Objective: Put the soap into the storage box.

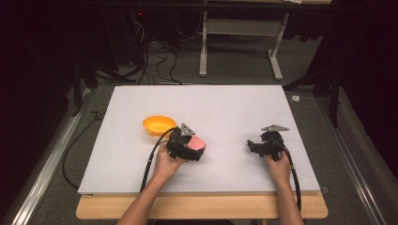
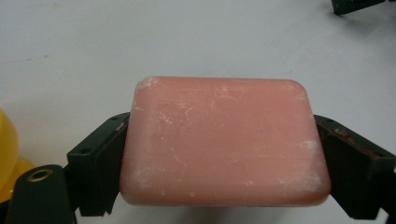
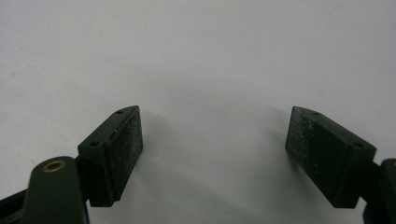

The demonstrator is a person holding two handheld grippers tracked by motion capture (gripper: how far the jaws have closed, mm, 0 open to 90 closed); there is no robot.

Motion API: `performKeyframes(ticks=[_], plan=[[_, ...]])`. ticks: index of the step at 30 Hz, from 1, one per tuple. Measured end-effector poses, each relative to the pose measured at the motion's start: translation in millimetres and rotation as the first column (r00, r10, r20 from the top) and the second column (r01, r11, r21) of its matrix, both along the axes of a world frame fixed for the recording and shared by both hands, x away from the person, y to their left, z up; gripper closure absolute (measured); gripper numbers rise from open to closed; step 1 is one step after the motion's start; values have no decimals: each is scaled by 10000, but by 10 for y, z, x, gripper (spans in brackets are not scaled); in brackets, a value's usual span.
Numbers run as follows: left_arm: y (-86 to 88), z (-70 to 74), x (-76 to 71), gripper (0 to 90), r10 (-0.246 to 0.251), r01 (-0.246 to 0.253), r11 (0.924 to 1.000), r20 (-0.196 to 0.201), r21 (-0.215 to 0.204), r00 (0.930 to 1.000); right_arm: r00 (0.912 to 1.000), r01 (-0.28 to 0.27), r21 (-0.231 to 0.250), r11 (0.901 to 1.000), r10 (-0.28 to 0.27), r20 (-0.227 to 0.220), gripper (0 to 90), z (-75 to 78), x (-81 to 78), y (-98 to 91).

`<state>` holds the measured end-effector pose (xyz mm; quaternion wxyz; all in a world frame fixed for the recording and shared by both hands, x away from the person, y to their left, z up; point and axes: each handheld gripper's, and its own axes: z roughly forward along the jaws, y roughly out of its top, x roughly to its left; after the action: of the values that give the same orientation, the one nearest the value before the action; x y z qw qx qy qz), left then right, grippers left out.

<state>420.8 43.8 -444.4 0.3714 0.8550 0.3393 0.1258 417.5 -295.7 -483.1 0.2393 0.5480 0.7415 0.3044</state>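
A white desk (image 1: 225, 108) carries the whole scene, its pale top sitting on a wooden board whose front edge shows at the person's side. A person's 2 forearms come in from the bottom of the high view, each hand holding 1 gripper.

The left gripper (image 1: 187, 146) sits left of the desk's centre, with its grey three-cornered plate on top and its black cable looping back toward the wrist. It is clamped on a pink soap bar (image 2: 223, 142): in the left gripper view the 2 black jaws press against the bar's short sides, and the bar lies flat between them, broad face up, its surface scuffed with whitish marks. In the high view the bar pokes out from the gripper's right side (image 1: 196, 143).

The right gripper (image 1: 257, 146) rests near the right side of the desk, well apart from the left one. Its jaws stand wide, with nothing but bare white desk between the pads (image 3: 126, 140).

A small orange bowl (image 1: 159, 125) stands on the desk just beside the left gripper, behind it and to its left; its yellow-orange rim shows at the left edge of the left gripper view (image 2: 7, 149).
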Motion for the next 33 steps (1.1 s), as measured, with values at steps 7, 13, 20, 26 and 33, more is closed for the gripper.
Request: performKeyframes(ticks=[7, 13, 20, 26, 33], plan=[[110, 83, -25, 138, 180, -180, 9998, 10, -31, 9998, 10000, 22, -12, 10000, -22, -3, 191, 0, 1, 0], [215, 140, -63, 138, 367, -366, 9992, 85, -177, 9993, 10000, 20, -12, 10000, -20, -4, 191, -1, 2, 0], [305, 170, -68, 138, 530, -531, 9984, -23, -207, 9986, 10000, 28, -17, 10000, -28, -5, 188, -1, 1, 1], [379, 196, -105, 138, 675, -674, 9974, 16, -242, 9977, 10000, 27, -12, 10000, -27, -8, 188, -1, 1, 1], [534, 260, -189, 138, 1069, -1063, 9939, 189, -284, 9941, 10000, -6, -12, 10000, 6, -11, 184, -1, 3, 1]])
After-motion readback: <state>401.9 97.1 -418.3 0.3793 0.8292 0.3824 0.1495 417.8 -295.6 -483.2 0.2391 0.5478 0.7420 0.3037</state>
